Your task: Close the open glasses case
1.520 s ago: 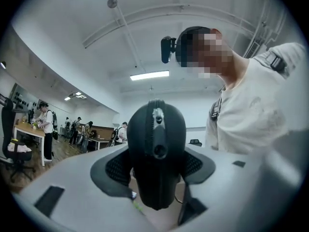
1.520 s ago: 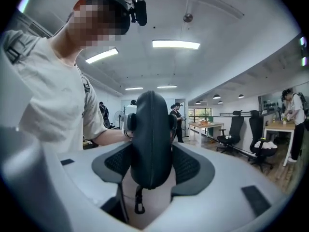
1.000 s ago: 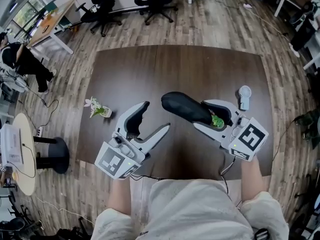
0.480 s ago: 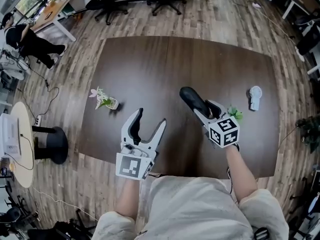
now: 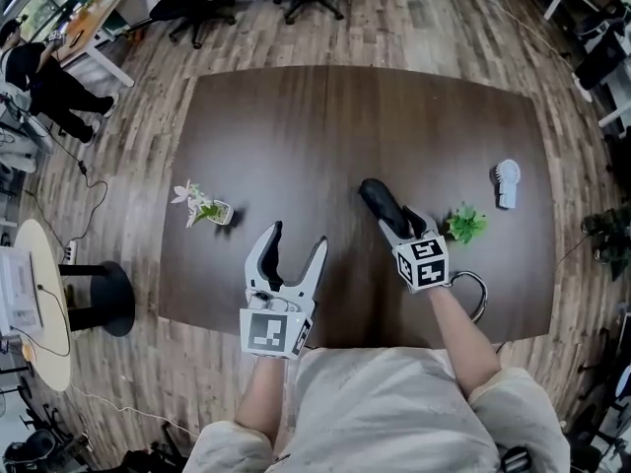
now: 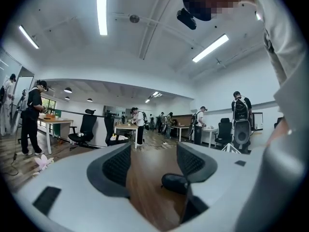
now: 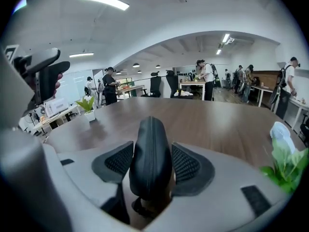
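An open-plan office: ahead of the left gripper (image 6: 148, 164), beyond the dark table (image 6: 145, 190) under it, stand desks (image 6: 126, 127), wheeled office chairs (image 6: 87, 128) and several people (image 6: 34, 115) beneath ceiling strip lights (image 6: 102, 8). Wood-plank flooring (image 5: 148, 116) surrounds the table.

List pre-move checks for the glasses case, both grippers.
1. Right gripper shut on glasses case: ok.
2. Case halves together along the zip line: ok.
3. Zip fully run: cannot tell.
4. Left gripper open, nothing in it: ok.
5. Case set down on table: cannot tell.
6. Green plant beside right gripper, untouched: ok.
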`<state>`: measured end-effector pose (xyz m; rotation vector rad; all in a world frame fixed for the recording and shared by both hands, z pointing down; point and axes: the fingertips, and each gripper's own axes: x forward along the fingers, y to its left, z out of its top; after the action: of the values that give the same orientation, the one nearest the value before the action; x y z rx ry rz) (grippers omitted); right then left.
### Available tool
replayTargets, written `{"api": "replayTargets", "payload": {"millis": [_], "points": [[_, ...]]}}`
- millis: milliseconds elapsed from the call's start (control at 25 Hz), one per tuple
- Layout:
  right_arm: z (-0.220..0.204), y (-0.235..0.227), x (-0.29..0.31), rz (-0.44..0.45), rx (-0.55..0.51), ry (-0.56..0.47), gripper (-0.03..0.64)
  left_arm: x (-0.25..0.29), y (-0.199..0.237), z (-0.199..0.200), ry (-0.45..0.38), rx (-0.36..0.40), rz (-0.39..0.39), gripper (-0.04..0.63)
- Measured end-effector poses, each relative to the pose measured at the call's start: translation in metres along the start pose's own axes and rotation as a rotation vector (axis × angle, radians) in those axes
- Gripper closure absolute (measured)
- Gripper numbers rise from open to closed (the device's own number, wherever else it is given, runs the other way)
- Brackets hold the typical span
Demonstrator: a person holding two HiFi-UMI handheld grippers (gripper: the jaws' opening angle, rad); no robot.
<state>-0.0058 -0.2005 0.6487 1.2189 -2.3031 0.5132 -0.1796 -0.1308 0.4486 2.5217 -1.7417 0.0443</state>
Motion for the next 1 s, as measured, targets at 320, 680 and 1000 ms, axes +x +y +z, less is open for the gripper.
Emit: {"api": "replayTargets", "payload": {"millis": [320, 680, 1000], "points": [[-0.005, -0.002, 0.004, -0.002, 0.040, 0.022, 0.353, 0.016, 0.005, -0.006, -0.002, -0.008, -0.038, 0.293], [0.017, -0.008, -0.022, -0.008, 0.112, -0.071, 0.275, 0.026, 0.002, -0.004, 0.001, -0.001, -0.076, 0.291], [0.079, -0.038, -0.091, -0.104, 0.102, -0.278, 0.276, 0.042, -0.003, 0.007, -0.022, 0.042, -0.085, 0.292]]}}
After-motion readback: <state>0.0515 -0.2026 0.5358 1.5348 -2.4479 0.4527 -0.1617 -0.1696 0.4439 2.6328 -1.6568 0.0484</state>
